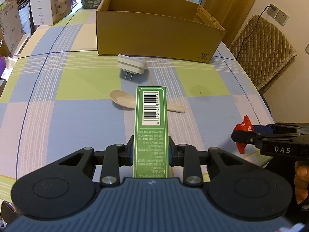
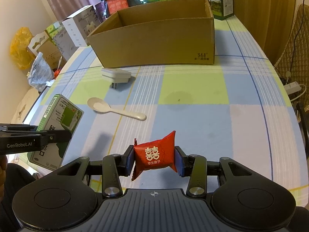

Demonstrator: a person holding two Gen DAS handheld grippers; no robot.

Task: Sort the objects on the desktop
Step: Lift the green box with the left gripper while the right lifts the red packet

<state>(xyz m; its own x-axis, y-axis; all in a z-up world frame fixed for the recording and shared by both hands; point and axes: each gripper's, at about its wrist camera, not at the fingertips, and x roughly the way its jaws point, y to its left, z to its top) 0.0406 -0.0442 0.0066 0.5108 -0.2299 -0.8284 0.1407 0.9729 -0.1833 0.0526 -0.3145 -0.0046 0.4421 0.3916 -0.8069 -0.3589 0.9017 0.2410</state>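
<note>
Left tool (image 1: 150, 150): clamped on the green box (image 1: 150, 127), held up above the surface (image 1: 77, 119); the box's near end is hidden behind the tool.
Plug (image 1: 132, 65): far, just in front of the cardboard box (image 1: 154, 36).
Spoon (image 1: 123, 99): its handle is partly hidden behind the green box.
Cardboard box inside: cannot see in.
Right tool (image 2: 154, 159): clamped on the red candy (image 2: 154, 155), near.

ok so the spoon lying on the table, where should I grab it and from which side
Grip the spoon by its handle, coming straight down from above with the fingers across the handle's width. It lies flat on the tablecloth, bowl up. The handle is the narrow, straight part. The bowl is wide and rounded, so it could slip.
</note>
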